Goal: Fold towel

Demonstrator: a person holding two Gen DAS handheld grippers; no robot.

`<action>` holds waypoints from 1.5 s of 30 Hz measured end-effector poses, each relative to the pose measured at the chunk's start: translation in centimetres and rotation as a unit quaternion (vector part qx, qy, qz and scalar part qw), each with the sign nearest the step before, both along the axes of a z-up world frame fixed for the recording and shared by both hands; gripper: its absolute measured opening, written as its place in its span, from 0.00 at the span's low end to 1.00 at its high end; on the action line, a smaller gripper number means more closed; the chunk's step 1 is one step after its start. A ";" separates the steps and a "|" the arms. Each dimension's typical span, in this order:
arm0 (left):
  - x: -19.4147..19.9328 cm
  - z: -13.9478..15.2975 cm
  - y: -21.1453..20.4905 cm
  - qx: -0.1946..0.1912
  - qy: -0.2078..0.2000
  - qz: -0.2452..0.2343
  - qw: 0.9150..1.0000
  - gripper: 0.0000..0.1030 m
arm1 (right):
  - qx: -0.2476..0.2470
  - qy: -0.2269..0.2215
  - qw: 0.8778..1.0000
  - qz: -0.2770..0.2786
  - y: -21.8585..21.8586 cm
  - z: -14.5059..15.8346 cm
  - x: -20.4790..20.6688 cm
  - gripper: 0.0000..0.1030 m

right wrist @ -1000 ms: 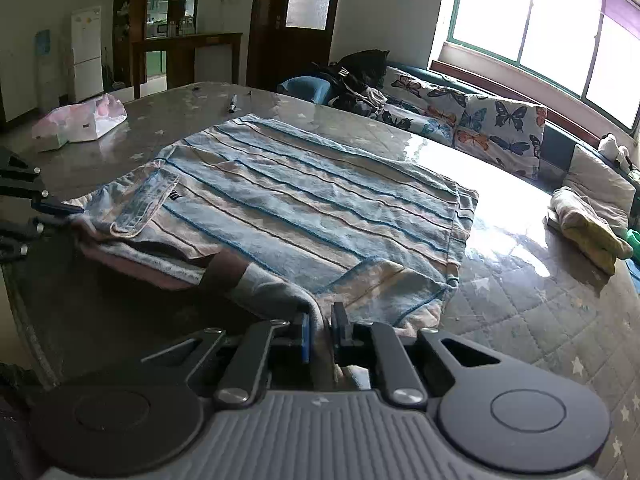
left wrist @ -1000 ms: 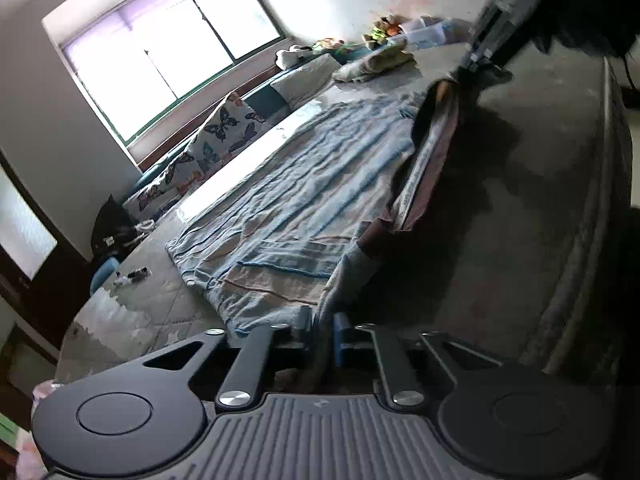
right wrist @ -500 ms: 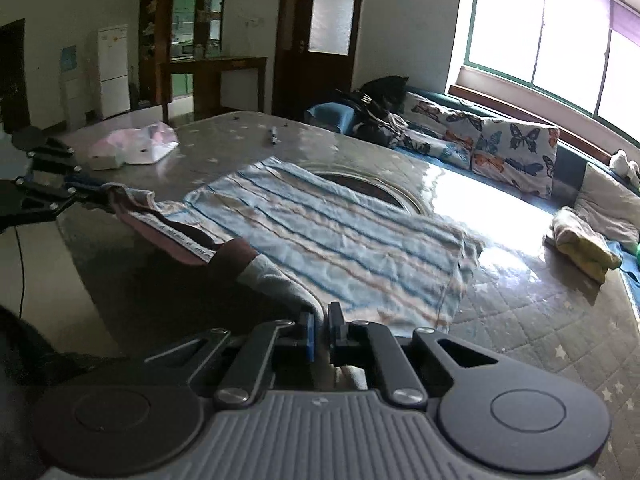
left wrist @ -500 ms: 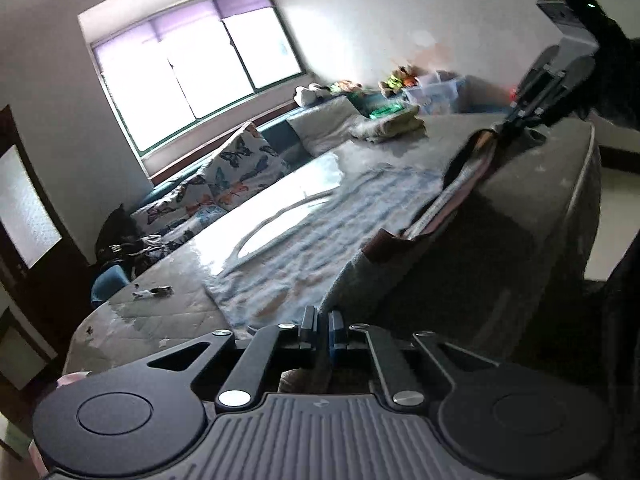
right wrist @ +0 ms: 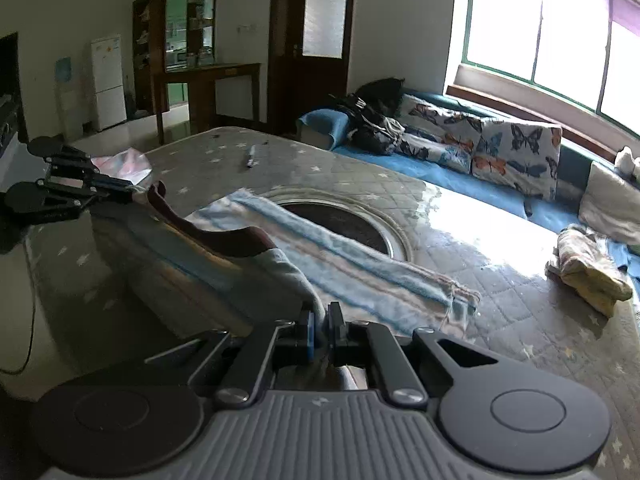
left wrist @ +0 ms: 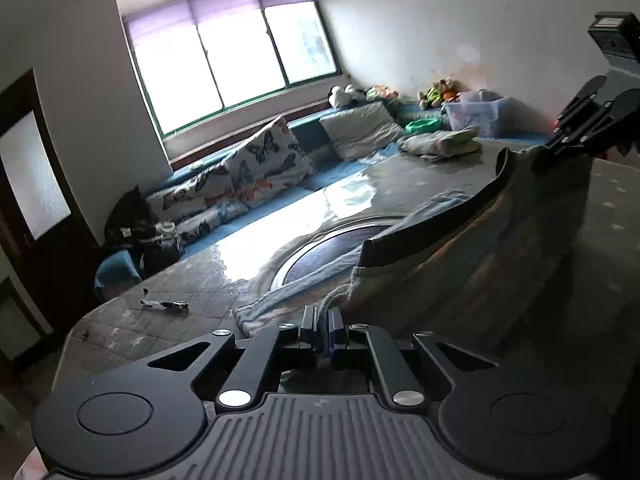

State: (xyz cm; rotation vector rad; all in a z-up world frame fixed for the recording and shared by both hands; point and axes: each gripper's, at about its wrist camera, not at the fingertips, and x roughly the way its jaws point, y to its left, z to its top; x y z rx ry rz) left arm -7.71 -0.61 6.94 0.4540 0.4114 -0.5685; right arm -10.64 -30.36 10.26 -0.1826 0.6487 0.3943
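A blue-and-pink striped towel (right wrist: 352,268) with a dark maroon hem hangs lifted between both grippers, its far part still lying on the quilted table (right wrist: 500,280). My left gripper (left wrist: 323,326) is shut on one near corner of the towel (left wrist: 460,252). At the other near corner my right gripper (right wrist: 319,328) is shut on the cloth. Each gripper shows in the other's view: the right gripper (left wrist: 560,144) at the upper right, the left gripper (right wrist: 120,192) at the far left. The raised edge sags between them.
A dark round inset (right wrist: 344,220) in the table lies partly bared beside the towel. A pen (right wrist: 250,156) and a pink bag (right wrist: 120,162) sit at the far end. Another folded cloth (right wrist: 588,268) lies near the right edge. A sofa with butterfly cushions (right wrist: 500,152) runs along the window.
Both grippers have risen and pulled back with the towel corners. Most of the towel has come off the table, and the round inset is uncovered.
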 end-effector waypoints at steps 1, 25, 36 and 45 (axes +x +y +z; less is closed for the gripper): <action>1.1 -0.1 -0.3 0.004 0.003 0.001 1.000 0.05 | -0.001 0.001 1.000 -0.002 -0.2 -0.1 0.9 0.05; 21.6 -6.8 -5.3 0.080 0.106 0.061 0.989 0.09 | 0.069 0.096 0.984 -0.129 -5.9 -8.6 20.0 0.26; 21.4 -3.9 -3.1 -0.016 0.128 0.110 0.986 0.09 | 0.090 0.057 0.984 -0.144 -7.0 -6.7 17.5 0.28; 21.1 -6.0 -6.6 0.002 0.183 0.053 0.982 0.09 | 0.069 0.098 0.984 -0.134 -3.6 -9.6 19.7 0.27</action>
